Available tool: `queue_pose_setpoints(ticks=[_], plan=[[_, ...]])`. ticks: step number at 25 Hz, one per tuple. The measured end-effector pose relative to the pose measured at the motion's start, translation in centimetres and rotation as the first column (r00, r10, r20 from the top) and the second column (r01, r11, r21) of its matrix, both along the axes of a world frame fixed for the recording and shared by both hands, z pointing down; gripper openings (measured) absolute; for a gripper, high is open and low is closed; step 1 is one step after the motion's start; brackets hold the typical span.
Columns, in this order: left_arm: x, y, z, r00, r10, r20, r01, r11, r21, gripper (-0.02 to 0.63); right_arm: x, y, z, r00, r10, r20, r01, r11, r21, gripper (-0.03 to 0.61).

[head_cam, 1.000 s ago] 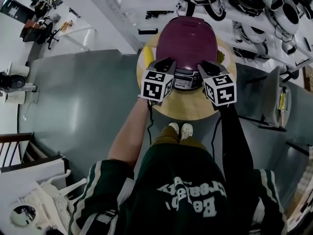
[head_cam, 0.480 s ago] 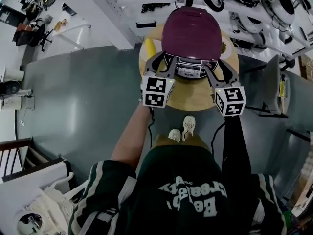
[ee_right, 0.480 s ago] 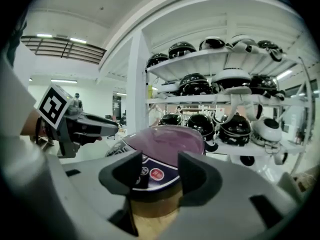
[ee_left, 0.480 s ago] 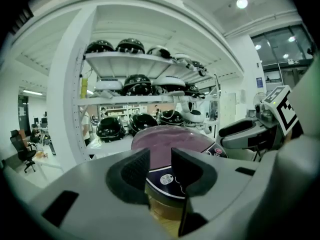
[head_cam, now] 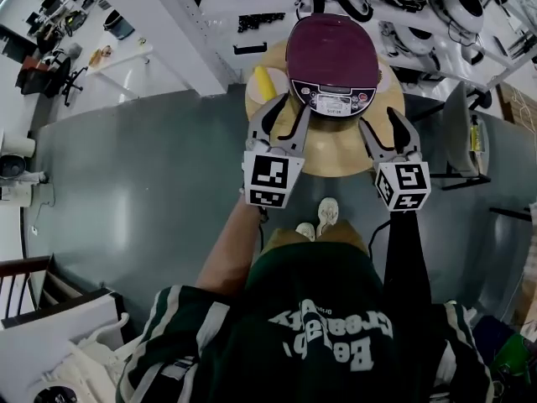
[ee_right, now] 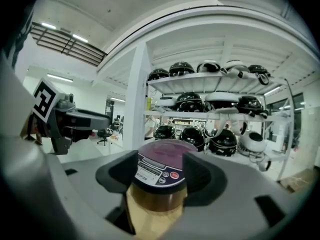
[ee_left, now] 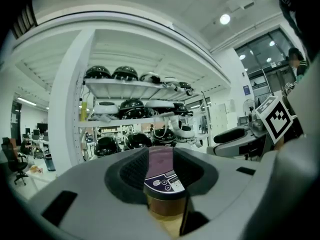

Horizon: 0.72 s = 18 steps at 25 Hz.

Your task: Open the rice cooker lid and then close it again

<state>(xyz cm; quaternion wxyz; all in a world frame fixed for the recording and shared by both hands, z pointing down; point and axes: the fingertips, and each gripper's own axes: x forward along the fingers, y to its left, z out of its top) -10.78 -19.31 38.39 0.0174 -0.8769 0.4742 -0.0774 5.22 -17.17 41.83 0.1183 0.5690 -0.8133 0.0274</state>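
Note:
The rice cooker (head_cam: 333, 53) stands on a round wooden table (head_cam: 336, 158), its maroon lid down and its control panel (head_cam: 336, 101) facing me. My left gripper (head_cam: 284, 112) hovers off the cooker's front left, and my right gripper (head_cam: 382, 124) off its front right. Neither touches it. Both sets of jaws have just been opening and stand wide with nothing between them. In the left gripper view the cooker (ee_left: 161, 166) shows some way off between the jaws. The right gripper view frames the cooker (ee_right: 162, 166) the same way.
A yellow object (head_cam: 263, 82) lies on the table left of the cooker. White shelves (head_cam: 277, 11) with dark and white rounded appliances stand behind the table. A chair (head_cam: 461, 133) is at the right. My feet (head_cam: 323, 217) are at the table's near edge, on grey floor.
Both grippers have drawn back from the cooker's front toward me and risen, and their jaws have opened. The lid stays down throughout.

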Motion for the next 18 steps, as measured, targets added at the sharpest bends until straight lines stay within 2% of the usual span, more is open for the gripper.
queue_pose_setpoints(ticks=[4,11,15,17,18], plan=[[-0.6,2.3,-1.7,1.000,0.020,-0.009,-0.020,0.999,0.042,0.143,-0.9,2.3,-1.1,1.000,0.005,-0.013,-0.004,1.000,0.028,0.291],[-0.3,5.2,-3.3,0.997,0.063,-0.051,-0.060,0.996,0.065,0.144,-0.7,4.6,-2.8,0.999,0.035,-0.008,-0.034,0.998,0.057,0.273],[-0.6,5.9,-3.3,0.997,0.060,-0.049,-0.056,0.996,0.075,0.126,-0.9,5.4,-3.1,0.999,0.040,0.001,-0.040,0.997,0.069,0.210],[-0.8,5.9,-3.1,0.999,0.049,-0.014,-0.048,0.996,0.079,0.054,-1.0,5.5,-3.2,0.999,0.050,-0.014,-0.049,0.996,0.080,0.150],[-0.9,5.9,-3.0,0.999,0.045,0.001,-0.045,0.996,0.083,0.027,-1.1,5.6,-3.3,0.998,0.057,-0.024,-0.055,0.995,0.086,0.089]])
